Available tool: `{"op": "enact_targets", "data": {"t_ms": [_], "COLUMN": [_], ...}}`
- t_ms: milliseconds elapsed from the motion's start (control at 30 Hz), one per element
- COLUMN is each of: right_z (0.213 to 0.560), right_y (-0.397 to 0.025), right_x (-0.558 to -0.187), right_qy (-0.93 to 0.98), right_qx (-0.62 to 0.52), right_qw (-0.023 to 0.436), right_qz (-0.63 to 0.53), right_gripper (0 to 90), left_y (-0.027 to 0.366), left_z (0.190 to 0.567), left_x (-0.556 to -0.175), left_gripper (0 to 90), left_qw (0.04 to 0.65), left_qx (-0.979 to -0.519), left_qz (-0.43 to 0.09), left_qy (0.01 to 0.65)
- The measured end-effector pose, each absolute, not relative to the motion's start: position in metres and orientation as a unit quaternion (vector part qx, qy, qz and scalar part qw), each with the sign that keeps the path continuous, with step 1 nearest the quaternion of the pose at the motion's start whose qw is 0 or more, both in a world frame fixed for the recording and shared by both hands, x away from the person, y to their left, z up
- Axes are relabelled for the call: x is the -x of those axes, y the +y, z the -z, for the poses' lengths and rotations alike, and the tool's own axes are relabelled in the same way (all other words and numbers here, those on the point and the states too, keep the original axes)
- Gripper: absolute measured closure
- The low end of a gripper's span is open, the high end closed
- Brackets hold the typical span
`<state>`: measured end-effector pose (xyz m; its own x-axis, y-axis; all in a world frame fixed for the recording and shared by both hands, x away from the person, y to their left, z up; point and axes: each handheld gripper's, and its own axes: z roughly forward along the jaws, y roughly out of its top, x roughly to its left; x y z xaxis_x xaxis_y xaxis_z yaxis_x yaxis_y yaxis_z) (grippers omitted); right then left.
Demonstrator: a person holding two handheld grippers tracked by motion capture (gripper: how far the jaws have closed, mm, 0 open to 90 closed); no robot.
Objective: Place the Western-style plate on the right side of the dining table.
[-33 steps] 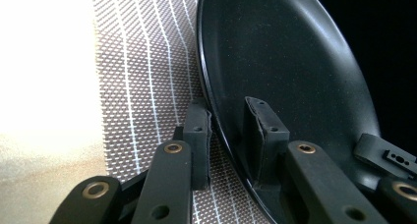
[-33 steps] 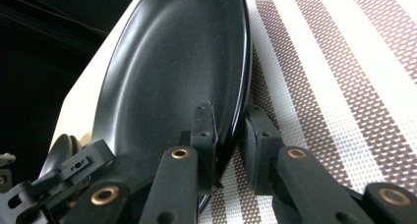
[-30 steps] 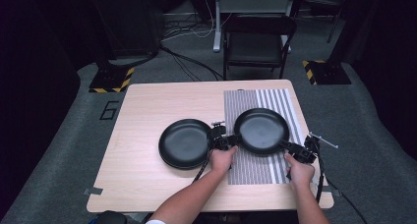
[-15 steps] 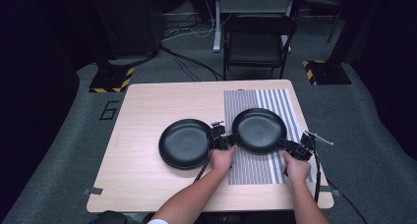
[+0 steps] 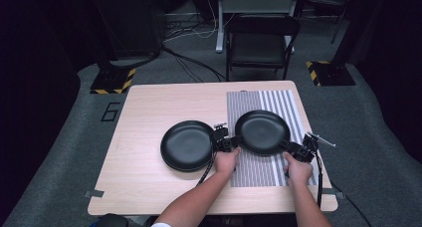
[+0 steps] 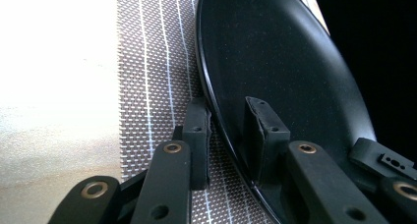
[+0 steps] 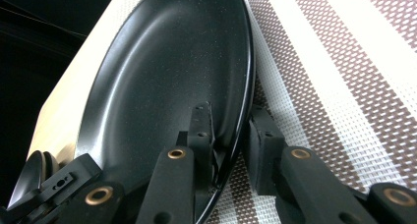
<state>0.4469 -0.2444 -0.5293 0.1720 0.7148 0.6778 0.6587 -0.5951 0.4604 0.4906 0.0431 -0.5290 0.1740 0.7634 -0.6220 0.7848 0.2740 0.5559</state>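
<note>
1. The black plate (image 6: pixel 275 52) on the mat looks smooth with a soft sheen and fine speckles.
2. The striped placemat (image 7: pixel 334 86) is a coarse woven mesh.
3. The table (image 5: pixel 149 107) has a pale, matt wood-grain top.
4. The jaws are matt black plastic with brass-coloured rivets.
5. The second black plate (image 5: pixel 187 145) looks satin-smooth.

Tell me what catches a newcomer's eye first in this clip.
A black plate over the striped mat, gripped at opposite rims by the left tongs and the right tongs. A second black plate lies on the bare wooden table just to its left.
</note>
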Motion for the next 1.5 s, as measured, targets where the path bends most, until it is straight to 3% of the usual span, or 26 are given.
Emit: {"op": "enact_targets", "data": {"t_ms": [433, 567, 700, 833, 967, 1500], "right_z": [0.526, 0.527, 0.523, 0.517, 0.51, 0.484], "right_y": [-0.243, -0.24, -0.235, -0.23, -0.232, -0.229], "right_x": [-0.451, -0.449, -0.447, -0.442, -0.438, -0.413], "right_qy": [0.459, 0.454, 0.453, 0.462, 0.465, 0.511], "right_qx": [-0.761, -0.764, -0.769, -0.767, -0.762, -0.715], "right_qw": [0.045, 0.047, 0.051, 0.093, 0.106, 0.108], "right_qz": [-0.456, -0.455, -0.447, -0.436, -0.438, -0.465], "right_gripper": [74.1, 68.6, 63.8, 59.6, 56.4, 45.1], "left_y": [0.042, 0.042, 0.042, 0.045, 0.05, 0.072], "left_z": [0.531, 0.529, 0.524, 0.52, 0.515, 0.485], "left_x": [-0.492, -0.492, -0.49, -0.489, -0.485, -0.47], "left_gripper": [72.1, 72.0, 65.6, 61.8, 60.2, 55.6], "left_qw": [0.478, 0.468, 0.468, 0.47, 0.482, 0.51], "left_qx": [-0.599, -0.609, -0.61, -0.611, -0.61, -0.618], "left_qz": [0.011, 0.007, 0.007, 0.005, 0.0, 0.02], "left_qy": [0.642, 0.64, 0.64, 0.636, 0.63, 0.598]}}
